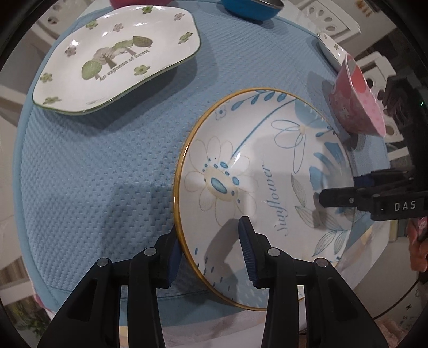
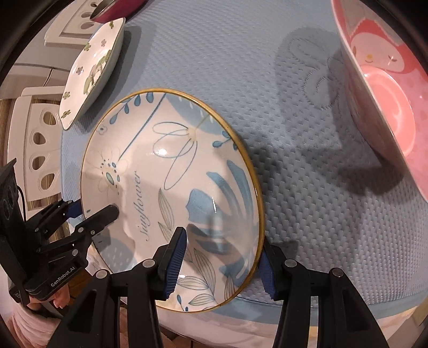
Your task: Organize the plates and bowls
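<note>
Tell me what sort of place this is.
Probably a home dining table: a quilted blue table mat carries a sunflower plate, a forest-print plate and a pink bowl, and white cut-out chair backs stand beside it.

A: How many plates?
B: Two: the sunflower plate (image 1: pixel 256 192), near, and the green-flowered forest plate (image 1: pixel 117 59), far left.
A: And bowls?
B: One pink bowl (image 1: pixel 355 104) at right, one blue bowl (image 1: pixel 251 8) far. One blue mat (image 1: pixel 107 174). Two grippers.
</note>
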Demonstrator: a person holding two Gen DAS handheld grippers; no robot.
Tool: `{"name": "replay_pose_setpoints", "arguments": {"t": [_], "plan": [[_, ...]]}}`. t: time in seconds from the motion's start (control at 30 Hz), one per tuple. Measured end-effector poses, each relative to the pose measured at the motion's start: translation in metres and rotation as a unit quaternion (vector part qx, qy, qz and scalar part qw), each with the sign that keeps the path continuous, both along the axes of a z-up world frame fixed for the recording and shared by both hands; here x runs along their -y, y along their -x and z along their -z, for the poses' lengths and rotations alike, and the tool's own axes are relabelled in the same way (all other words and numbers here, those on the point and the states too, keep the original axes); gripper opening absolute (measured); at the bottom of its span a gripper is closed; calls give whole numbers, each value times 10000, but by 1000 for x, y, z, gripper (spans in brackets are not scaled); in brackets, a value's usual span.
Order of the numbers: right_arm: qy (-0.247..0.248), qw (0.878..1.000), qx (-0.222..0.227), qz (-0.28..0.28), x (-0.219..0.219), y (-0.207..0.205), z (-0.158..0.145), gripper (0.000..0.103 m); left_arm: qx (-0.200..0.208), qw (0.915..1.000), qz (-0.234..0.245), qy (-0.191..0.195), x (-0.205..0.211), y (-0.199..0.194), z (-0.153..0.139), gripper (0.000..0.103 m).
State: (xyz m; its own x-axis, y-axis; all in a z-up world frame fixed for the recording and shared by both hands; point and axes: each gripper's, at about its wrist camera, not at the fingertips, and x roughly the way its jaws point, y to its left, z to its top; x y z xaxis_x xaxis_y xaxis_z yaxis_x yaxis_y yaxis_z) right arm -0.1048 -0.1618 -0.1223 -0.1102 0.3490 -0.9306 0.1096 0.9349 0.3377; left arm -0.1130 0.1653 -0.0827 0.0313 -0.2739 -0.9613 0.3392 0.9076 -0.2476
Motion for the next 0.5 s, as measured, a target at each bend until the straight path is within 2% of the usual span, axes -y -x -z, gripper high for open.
{"name": "replay_pose_setpoints", "arguments": {"t": [0.1, 0.17, 0.23, 0.5], "plan": [[-79, 9999, -126, 57, 0, 0, -1, 49, -102, 9998, -178, 35, -19, 1, -7, 37], [-88, 9998, -174, 12, 20, -2, -12, 49, -35, 9996, -263, 47, -23, -3, -16, 39], [-43, 9999, -135, -47, 21, -4, -21, 49, 11, 9992, -400, 12, -32, -8, -25, 39], [-70, 9989, 384, -245, 34, -41, -81, 52, 262, 9935, -1071, -290, -62, -39, -44, 40]]}}
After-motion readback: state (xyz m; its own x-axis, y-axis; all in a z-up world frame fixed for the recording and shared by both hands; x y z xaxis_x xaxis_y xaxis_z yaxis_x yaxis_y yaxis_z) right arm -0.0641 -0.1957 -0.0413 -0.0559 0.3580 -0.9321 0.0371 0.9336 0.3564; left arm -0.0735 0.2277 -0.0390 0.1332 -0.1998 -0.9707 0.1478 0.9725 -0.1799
